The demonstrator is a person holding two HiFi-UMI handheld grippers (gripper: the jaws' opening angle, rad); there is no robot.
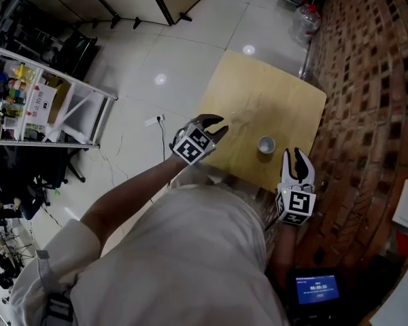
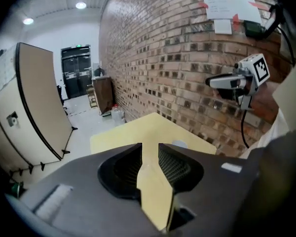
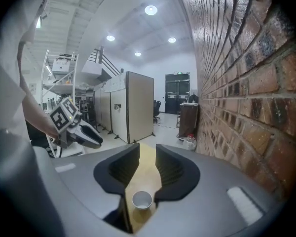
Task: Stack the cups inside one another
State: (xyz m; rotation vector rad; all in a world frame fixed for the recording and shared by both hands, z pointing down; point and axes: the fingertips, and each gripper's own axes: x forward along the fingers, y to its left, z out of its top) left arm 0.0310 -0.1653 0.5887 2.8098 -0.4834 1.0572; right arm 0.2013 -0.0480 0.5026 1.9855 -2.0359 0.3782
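here the left gripper [image 1: 216, 125] and right gripper [image 1: 299, 157] both hold jaws apart, empty, near the cup [image 1: 266, 145].

I see a dim head view with lamp glare on glossy white floor tiles [image 1: 160, 79], bright round ceiling lights [image 3: 151, 10], and fisheye-bent gripper views with black corners.

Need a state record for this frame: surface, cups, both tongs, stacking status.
surface: light yellow wooden square table, beside a brick wall
cups visible: one small white round cup, upright on the table, towards the person's side; cannot tell whether others are nested inside
left tongs: open, empty, at the table's left edge
right tongs: open, empty, just right of the cup, not touching it
stacking: no separate second cup in view
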